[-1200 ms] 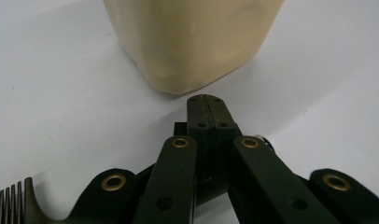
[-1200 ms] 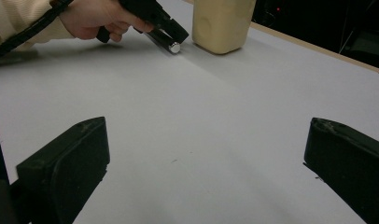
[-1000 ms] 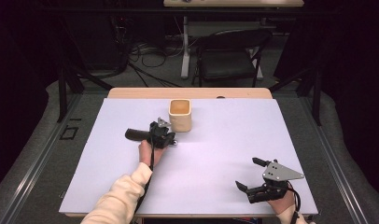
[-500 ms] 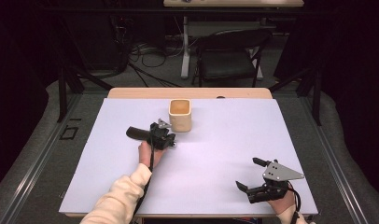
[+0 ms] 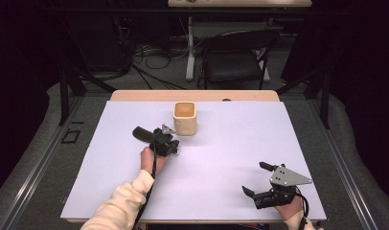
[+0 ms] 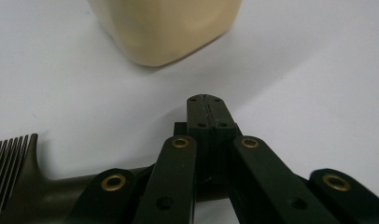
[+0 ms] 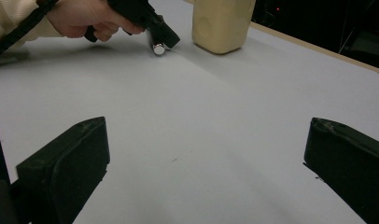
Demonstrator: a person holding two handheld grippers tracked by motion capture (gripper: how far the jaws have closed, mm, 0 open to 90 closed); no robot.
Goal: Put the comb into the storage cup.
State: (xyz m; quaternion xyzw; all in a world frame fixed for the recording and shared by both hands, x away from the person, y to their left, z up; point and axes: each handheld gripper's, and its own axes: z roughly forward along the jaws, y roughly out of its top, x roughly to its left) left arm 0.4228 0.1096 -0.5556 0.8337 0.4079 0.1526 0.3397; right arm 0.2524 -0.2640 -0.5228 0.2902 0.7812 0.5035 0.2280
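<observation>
- Our left hand-held gripper (image 6: 207, 105) has its jaws pressed together, empty; the right hand-held gripper (image 7: 201, 163) gapes wide.
- The dark comb (image 6: 19, 186) lies under and beside the left one, near the cup (image 6: 164, 28).
- It looks light, stiff and slick: we should take its handle, not the teeth.

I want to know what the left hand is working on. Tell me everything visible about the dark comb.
The comb is dark olive, plastic-looking, with fine close teeth at one end and a thick smooth handle. It lies flat on the white table, beside the beige cup, not touching it. Its handle runs under the left gripper, whose jaws are shut.
</observation>
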